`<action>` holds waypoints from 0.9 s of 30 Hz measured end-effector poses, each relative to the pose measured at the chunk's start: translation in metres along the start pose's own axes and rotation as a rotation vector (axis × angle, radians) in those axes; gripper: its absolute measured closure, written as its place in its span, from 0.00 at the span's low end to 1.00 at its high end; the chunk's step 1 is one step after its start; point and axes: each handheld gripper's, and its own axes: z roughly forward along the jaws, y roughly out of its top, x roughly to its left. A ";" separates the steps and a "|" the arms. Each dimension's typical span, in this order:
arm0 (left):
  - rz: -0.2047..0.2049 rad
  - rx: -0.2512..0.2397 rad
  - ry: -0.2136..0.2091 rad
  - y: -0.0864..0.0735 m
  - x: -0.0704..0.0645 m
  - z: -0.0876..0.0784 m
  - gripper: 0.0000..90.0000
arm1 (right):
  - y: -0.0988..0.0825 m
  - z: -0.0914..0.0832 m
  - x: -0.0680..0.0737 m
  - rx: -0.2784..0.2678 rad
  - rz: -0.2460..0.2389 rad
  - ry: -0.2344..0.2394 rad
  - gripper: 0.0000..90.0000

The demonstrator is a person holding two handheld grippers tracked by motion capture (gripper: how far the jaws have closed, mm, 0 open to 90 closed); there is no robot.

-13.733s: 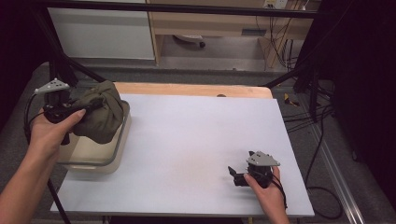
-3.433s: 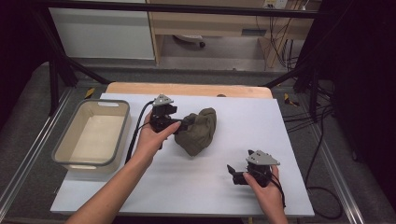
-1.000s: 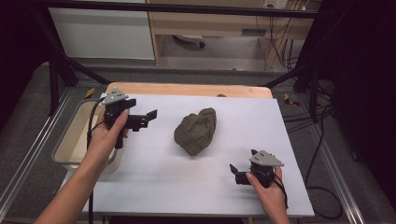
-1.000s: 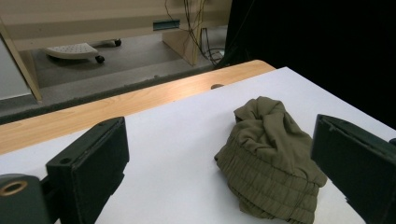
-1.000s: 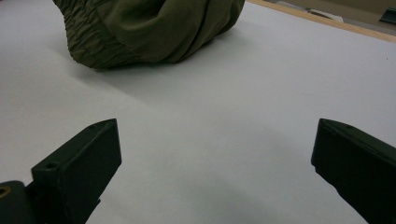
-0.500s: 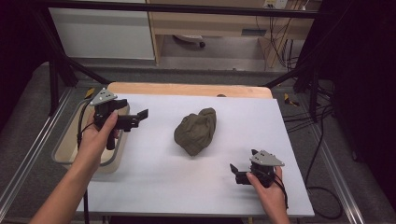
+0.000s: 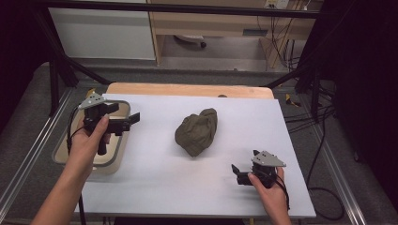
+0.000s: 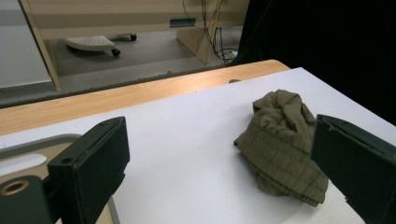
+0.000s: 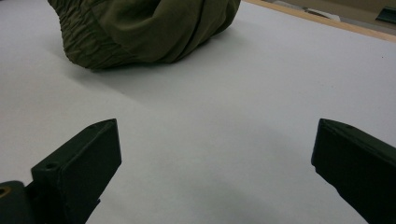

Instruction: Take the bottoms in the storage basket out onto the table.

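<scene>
Your olive-green crumpled garment point(image 7: 197, 132) lies alone near the middle of the white tabletop point(image 7: 159, 173), with bare surface on every side of it. To its left, a clear plastic bin point(image 7: 118, 158) sits at the tabletop's left edge, and your left gripper point(image 7: 133, 118) hangs above the bin's right rim, fingers spread wide and holding nothing, pointed toward the garment but well apart from it. In the left gripper view the garment point(image 8: 280, 149) is partly cut off by the right-hand finger point(image 8: 359, 163), and the bin's rim point(image 8: 42, 142) peeks in at lower left. Your right gripper point(image 7: 238, 172) rests low near the tabletop's front right corner, its fingers also open and empty; in the right gripper view the garment point(image 9: 140, 28) runs off the top of the frame. A strip of bare wood point(image 7: 187, 90) runs along the far edge of the tabletop. Black frame bars point(image 7: 70, 70) angle down at both far corners, and cables point(image 7: 324, 140) trail past the right edge.
</scene>
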 end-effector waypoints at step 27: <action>0.004 0.027 0.041 -0.034 0.007 -0.032 0.06 | -0.001 -0.003 -0.001 0.000 0.000 -0.011 0.02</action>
